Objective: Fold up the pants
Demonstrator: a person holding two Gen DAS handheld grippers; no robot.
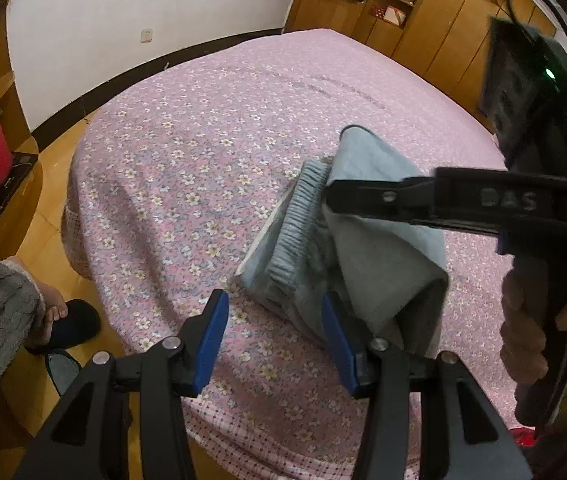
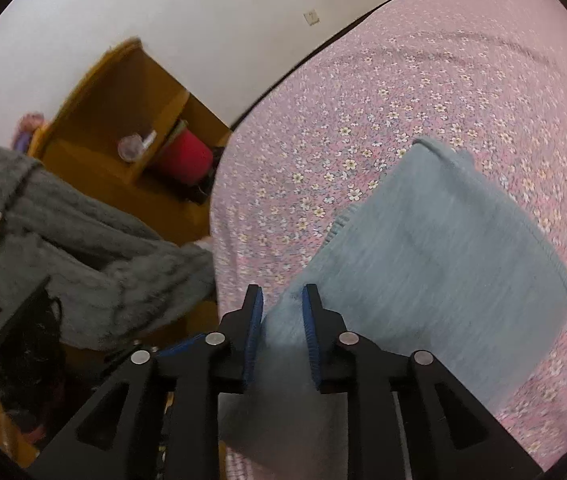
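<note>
Mostly folded already: pants [image 2: 435, 264] bunched mid-frame over bed [image 1: 203, 128], right gripper [image 2: 282, 320] clenched on them, left gripper [image 1: 275, 320] released, final flattening left.

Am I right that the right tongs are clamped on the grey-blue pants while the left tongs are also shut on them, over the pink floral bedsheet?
Not quite: the left tongs are open, their blue pads spread wide, only one pad beside the cloth, as the left wrist view shows. The rest holds: the right tongs are shut on the grey-blue pants, over the pink floral bedsheet.
</note>
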